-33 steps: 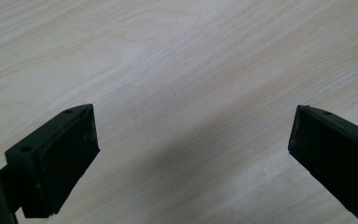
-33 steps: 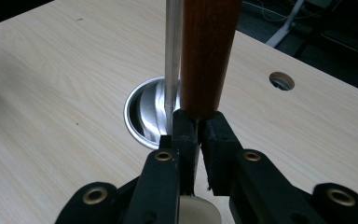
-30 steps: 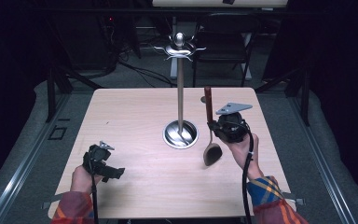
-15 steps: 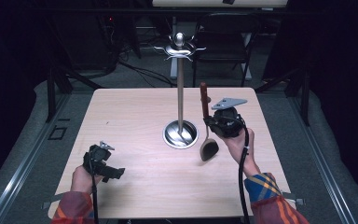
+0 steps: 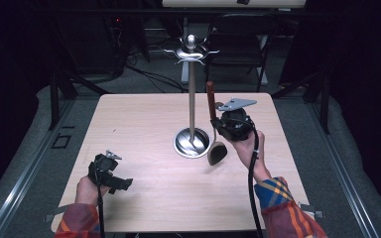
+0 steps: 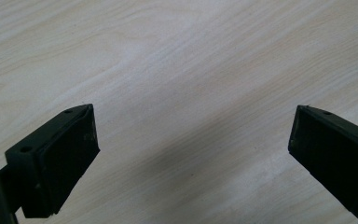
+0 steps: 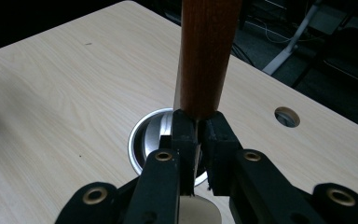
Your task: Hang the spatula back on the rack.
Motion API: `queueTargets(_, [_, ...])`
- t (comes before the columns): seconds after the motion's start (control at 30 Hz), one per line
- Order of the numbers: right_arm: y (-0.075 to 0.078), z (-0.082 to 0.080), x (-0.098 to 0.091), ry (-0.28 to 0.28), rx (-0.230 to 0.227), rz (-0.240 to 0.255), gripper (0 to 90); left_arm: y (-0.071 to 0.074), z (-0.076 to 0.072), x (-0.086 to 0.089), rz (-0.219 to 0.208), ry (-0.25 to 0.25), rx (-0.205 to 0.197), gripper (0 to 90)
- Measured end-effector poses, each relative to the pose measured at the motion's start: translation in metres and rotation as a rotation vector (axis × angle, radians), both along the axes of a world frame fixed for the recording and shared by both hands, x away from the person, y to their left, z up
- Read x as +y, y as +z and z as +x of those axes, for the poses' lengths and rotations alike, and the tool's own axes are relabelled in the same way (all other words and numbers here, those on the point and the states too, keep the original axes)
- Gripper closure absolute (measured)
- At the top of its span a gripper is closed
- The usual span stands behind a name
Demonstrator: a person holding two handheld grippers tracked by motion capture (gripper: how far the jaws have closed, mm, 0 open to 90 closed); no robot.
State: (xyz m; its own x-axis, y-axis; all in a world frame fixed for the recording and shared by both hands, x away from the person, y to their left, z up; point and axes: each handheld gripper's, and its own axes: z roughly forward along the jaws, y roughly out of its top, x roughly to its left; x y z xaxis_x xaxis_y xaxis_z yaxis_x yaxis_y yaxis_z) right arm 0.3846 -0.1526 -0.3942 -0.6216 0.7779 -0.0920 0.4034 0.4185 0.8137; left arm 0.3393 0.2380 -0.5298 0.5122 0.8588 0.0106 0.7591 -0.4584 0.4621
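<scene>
A spoon with a brown wooden handle (image 5: pixel 211 101) and a dark bowl (image 5: pixel 217 152) hangs upright, bowl down, just right of a metal stand (image 5: pixel 192 99). My right gripper (image 5: pixel 217 126) is shut on the spoon's thin neck below the handle. In the right gripper view the handle (image 7: pixel 207 51) rises straight from the closed jaws of my right gripper (image 7: pixel 198 135), with the stand's round base (image 7: pixel 151 135) behind. The stand carries curved hooks (image 5: pixel 191 51) at its top. My left gripper (image 5: pixel 124 184) rests near the table's front left, and in its own view my left gripper (image 6: pixel 191 135) is open over bare wood.
The light wooden table (image 5: pixel 144 124) has a small round cable hole (image 7: pixel 287 116) near its far right side. A dark chair (image 5: pixel 238 44) and cables stand on the floor behind the table. Black railings run along the left and right sides.
My right gripper has carried the spoon a little to the left and up, closer to the stand's pole. The left gripper has stayed where it was.
</scene>
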Motion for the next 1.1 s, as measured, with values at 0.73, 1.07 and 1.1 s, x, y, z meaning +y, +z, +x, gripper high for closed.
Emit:
queueTargets(0.73, [0.009,0.005,0.003,-0.011,-0.038,0.013,84.1,0.000,0.000,0.000,0.003,0.001,-0.001,1.2])
queueTargets(1.07, [0.015,0.005,0.003,-0.017,-0.058,0.029,84.1,0.000,0.000,0.000,0.008,-0.002,0.001,1.3])
queueTargets(1.1, [0.016,0.005,0.003,-0.017,-0.062,0.027,84.1,0.000,0.000,-0.001,0.008,-0.003,0.000,1.3])
